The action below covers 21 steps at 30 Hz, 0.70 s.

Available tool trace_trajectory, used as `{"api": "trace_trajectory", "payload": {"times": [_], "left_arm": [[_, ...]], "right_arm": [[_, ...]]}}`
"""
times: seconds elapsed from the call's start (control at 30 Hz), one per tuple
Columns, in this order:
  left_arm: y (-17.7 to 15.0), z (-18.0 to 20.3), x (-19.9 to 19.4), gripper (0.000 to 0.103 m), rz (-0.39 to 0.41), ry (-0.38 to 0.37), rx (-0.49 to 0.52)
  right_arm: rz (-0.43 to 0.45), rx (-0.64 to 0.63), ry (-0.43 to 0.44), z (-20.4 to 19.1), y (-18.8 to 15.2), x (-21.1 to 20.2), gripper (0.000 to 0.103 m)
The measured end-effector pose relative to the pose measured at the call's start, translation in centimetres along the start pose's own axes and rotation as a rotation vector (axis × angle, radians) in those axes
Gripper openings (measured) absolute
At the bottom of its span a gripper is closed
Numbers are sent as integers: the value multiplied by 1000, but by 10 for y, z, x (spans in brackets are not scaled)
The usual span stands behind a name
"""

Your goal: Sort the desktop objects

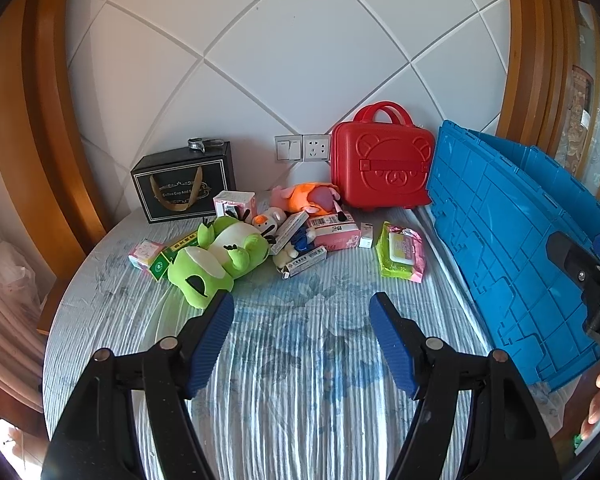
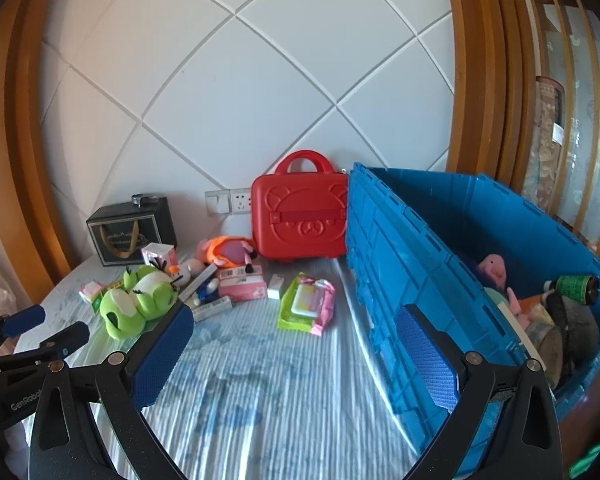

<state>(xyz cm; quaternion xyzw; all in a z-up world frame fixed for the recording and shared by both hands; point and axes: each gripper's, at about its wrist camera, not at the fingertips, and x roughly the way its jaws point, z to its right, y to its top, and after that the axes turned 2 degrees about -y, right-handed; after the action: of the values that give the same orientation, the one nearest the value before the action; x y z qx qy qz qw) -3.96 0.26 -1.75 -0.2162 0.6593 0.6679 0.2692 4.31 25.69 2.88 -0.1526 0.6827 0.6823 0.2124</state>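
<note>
You are holding the left gripper (image 1: 302, 312) low over the striped bedcover (image 1: 300, 360) with its blue pads spread wide and nothing lying between them. Just ahead of its left finger the green frog plush (image 1: 220, 256) is lying on its side, close to the pad but not touching it. Beyond the frog, a heap of small boxes, a pink tissue pack (image 1: 334, 236) and an orange-and-pink plush (image 1: 306, 198) is sitting straight ahead, with the green-and-pink wipes packet (image 1: 402, 254) lying apart, ahead and to the right. Farther back, a black gift box (image 1: 184, 184) and a red bear-faced case (image 1: 382, 164) are standing against the wall.

You are keeping the right gripper (image 2: 294, 336) wide open too, gripping nothing. Its right finger is hanging beside the near wall of the blue crate (image 2: 400, 248), which is standing to that gripper's right and already holding a pink plush (image 2: 494, 268), a dark green bottle (image 2: 578, 288) and other things too jumbled to name.
</note>
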Motion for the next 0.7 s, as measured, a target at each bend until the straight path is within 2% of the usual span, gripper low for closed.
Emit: {"api": "trace_trajectory", "payload": {"times": [0.2,0.37,0.53,0.63,0.7], "left_arm": [[4,-3,29,70,-42,12,-8],[5,-8,79,70,-125,24,-18],[-12,-16,174,70,-316,29,-41],[-25,-15,246,70,-442,30,-46],[-27,-9,290,70,-494,33,-26]], "right_arm": [[-38,-6,6,-2,0,28,103],[-96,-9,13,-5,-1,70,103],[-205,-10,36,-6,-13,141,103],[-299,-7,41,-2,-29,199,103],[-373,2,40,2,-43,240,103]]}}
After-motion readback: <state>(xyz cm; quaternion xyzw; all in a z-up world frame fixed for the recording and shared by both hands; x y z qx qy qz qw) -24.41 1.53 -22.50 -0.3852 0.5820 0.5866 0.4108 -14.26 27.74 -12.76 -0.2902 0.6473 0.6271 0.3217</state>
